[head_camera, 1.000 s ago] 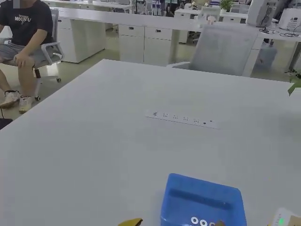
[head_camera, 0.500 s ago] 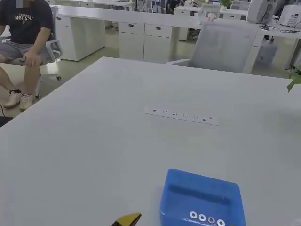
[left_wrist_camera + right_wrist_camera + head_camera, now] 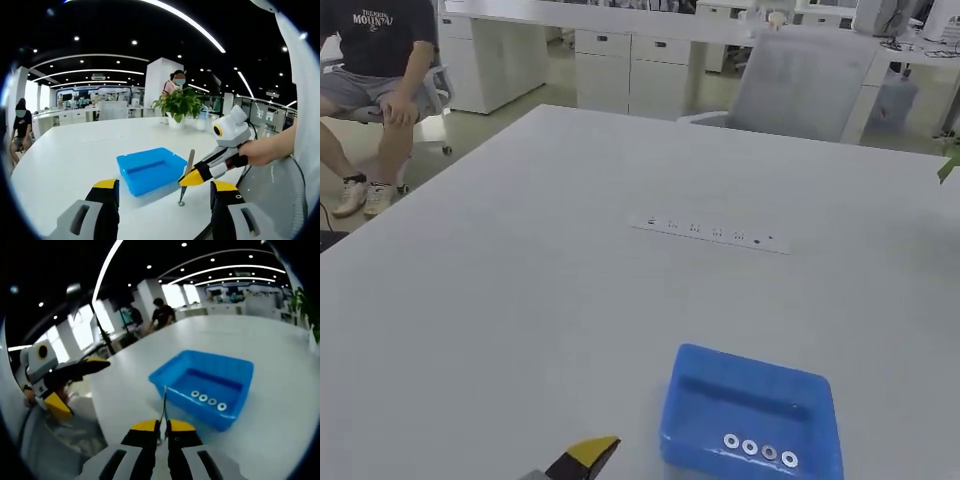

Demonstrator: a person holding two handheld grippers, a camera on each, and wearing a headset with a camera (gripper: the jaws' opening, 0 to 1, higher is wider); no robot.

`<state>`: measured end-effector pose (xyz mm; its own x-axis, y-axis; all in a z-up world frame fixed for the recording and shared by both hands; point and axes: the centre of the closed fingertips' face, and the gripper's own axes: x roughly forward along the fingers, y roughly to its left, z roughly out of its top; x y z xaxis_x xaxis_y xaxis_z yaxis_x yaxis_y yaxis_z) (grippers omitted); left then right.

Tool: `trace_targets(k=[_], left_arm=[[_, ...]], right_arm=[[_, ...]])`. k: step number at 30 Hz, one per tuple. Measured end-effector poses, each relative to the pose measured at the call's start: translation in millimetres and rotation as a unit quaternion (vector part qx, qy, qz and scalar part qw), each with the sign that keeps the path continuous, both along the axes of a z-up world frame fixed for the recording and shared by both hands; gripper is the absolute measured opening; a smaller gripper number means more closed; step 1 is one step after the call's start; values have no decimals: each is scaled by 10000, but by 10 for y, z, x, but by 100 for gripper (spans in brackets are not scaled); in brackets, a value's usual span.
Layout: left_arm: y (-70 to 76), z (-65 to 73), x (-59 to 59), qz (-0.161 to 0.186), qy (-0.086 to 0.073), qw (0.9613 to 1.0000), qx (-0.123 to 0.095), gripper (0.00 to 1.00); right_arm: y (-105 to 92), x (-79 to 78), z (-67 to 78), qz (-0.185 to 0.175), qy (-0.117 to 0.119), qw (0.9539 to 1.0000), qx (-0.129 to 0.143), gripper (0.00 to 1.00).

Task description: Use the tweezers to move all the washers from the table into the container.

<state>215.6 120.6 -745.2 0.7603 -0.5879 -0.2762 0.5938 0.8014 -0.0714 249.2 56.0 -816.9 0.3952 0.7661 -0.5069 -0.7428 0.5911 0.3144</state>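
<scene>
4 washers, no change in count: the head camera has simply tipped down.
The 4 washers [image 3: 758, 449] lie in a row on the floor of the blue container [image 3: 745, 395], as they did 0.5 s ago, so the moving looks about done. The right gripper [image 3: 162, 426] clamps the tweezers [image 3: 164, 402], their prongs pressed together into 1 thin line. The left gripper [image 3: 165, 185] stands spread, holding nothing.

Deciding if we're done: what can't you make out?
Head view: bottom edge cuts off the near table; anything there is unseen.
Left gripper view: the container hides most of its floor behind its near wall.
Left gripper view: tweezers tip too small to tell if loaded.
</scene>
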Motion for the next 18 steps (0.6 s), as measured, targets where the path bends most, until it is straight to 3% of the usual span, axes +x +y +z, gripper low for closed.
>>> trace_targets(k=[5, 9, 11, 15, 18], left_arm=[[-3, -2, -3, -14, 7, 10000, -13, 75], [-8, -1, -7, -33, 8, 10000, -14, 74], [-9, -6, -10, -37, 25, 10000, -5, 74], [-11, -3, -11, -44, 21, 10000, -7, 74], [-10, -6, -14, -50, 22, 10000, 0, 74]], right_arm=[[49, -44, 4, 155, -61, 9998, -71, 4], [86, -83, 8, 401, -260, 9985, -273, 4], [106, -110, 8, 680, -495, 9951, -517, 4], [188, -196, 1, 1232, -912, 9839, -917, 4], [220, -216, -5, 1426, -1215, 9752, -1182, 4]])
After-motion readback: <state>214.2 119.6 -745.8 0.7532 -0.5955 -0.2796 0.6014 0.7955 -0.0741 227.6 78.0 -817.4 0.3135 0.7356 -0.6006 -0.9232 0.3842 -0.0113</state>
